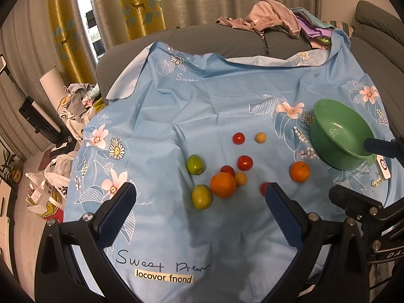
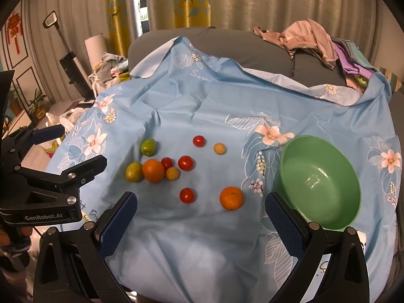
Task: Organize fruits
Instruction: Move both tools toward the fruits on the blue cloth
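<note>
Both grippers hanging wide open, nothing held. Fruits lying loose mid-cloth (image 2: 202,240), bowl (image 2: 320,181) sitting empty far right. Lone orange (image 2: 231,198) is lying just ahead of the right gripper (image 2: 200,217), btwn its jaws, so prob the right one's grab imo; left gripper (image 1: 200,202) is facing the orange/green cluster.

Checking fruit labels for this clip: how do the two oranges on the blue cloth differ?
The larger orange sits in the cluster, touching a yellow-green fruit and a small yellow fruit; the smaller orange lies alone, nearer the green bowl. The smaller one looks rougher, with a dimple on top; the larger looks smoother. Both are round, orange and outside the bowl.
</note>
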`<state>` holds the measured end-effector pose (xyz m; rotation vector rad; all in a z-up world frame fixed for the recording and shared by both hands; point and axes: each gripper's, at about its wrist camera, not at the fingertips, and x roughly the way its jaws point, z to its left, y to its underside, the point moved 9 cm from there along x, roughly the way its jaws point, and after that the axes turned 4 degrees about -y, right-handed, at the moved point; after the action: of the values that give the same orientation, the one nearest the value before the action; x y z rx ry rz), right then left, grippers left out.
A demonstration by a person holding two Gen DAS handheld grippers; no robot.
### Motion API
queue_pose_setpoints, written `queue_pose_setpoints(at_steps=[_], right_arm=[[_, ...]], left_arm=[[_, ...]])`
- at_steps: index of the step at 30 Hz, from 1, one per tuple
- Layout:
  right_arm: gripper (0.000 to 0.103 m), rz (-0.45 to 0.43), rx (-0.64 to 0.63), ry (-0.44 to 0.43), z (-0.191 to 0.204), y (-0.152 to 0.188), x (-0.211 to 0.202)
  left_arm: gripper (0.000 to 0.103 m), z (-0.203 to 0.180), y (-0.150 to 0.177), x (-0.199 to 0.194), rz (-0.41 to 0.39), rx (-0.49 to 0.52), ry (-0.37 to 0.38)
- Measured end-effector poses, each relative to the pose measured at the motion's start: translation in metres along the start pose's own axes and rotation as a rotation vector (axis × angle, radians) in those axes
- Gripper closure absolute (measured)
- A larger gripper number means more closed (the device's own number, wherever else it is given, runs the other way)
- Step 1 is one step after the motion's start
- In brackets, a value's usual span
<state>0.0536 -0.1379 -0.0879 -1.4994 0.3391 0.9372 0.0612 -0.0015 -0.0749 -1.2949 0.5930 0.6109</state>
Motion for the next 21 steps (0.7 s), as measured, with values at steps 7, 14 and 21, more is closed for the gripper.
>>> queue_pose_setpoints(at_steps=[7,14,21], right_arm=[[0.001,0.003,-0.007,0.008,0.0,0.001,0.001],[0.001,0.015,-0.024,0.031,-0.002,0.0,0.002],[0.001,0.215,-0.123,0.09,-0.004,0.047,0.022]], left_arm=[[0.001,0.001,0.002,0.001,0.014,0.018,-0.015],[0.001,0.003,0.003,0.004,0.02,0.021,0.003],[0.001,0.016,0.023,0.025,0.012,0.043,0.061]])
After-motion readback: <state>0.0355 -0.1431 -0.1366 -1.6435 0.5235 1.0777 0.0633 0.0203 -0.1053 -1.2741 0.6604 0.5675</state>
